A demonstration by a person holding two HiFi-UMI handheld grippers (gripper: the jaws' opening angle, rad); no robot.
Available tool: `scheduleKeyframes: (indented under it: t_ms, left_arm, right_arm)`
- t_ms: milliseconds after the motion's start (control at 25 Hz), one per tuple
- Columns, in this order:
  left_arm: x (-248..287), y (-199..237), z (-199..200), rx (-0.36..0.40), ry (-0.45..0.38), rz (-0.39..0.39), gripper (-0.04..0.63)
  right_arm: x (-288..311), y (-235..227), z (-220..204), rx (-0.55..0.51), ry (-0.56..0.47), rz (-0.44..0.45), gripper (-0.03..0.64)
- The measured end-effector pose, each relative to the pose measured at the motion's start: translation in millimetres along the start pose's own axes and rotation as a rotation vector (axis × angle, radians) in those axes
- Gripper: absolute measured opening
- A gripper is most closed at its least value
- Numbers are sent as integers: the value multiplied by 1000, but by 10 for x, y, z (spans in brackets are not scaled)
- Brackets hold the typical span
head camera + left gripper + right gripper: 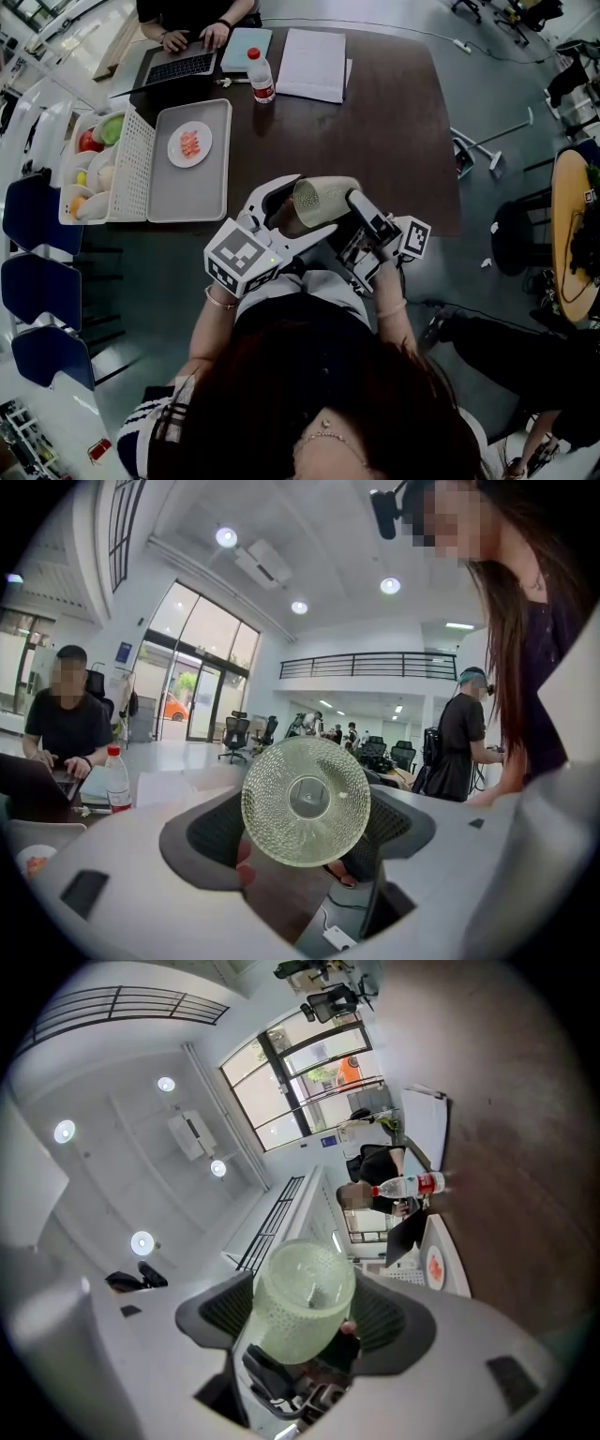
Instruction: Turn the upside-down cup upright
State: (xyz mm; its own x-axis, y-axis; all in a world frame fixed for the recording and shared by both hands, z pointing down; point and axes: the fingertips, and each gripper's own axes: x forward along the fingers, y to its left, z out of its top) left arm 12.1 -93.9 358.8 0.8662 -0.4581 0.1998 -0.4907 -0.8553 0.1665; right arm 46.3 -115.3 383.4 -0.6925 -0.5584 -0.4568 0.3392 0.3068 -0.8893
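A translucent dimpled glass cup [323,200] is held on its side in the air over the near edge of the dark table [375,141]. My left gripper [314,204] has its white jaws above and below the cup. In the left gripper view the cup's round base [307,803] faces the camera and fills the gap between the pads. My right gripper [356,225] comes in from the right, its black fingers on the cup's other end. In the right gripper view the cup [300,1302] sits between that gripper's pads.
At the table's left stand a grey tray [211,187] with a plate of food [190,144] and a white basket [131,169] of fruit. A water bottle [261,75], papers [312,64] and a laptop [178,67] with a person typing are at the far edge. Blue chairs [33,216] stand left.
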Motion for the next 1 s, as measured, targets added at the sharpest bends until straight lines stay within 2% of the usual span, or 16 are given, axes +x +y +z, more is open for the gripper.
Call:
scheduleKeyframes:
  t_ms: [120, 400, 600, 840, 1000]
  left_arm:
    - [25, 14, -41, -3, 15, -1, 394]
    - [-17, 130, -21, -24, -13, 14, 394]
    - [-12, 226, -85, -8, 27, 43, 394]
    - [41, 314, -293, 23, 122, 69, 394]
    - [119, 369, -485, 67, 207, 80, 394]
  right_arm:
    - [-29, -50, 15, 8, -13, -5, 325]
    - [-157, -125, 118, 26, -74, -5, 325]
    - [-356, -160, 264, -10, -127, -60, 325]
    - [-544, -256, 334, -163, -142, -214, 324]
    - [-597, -256, 326, -331, -121, -318, 319]
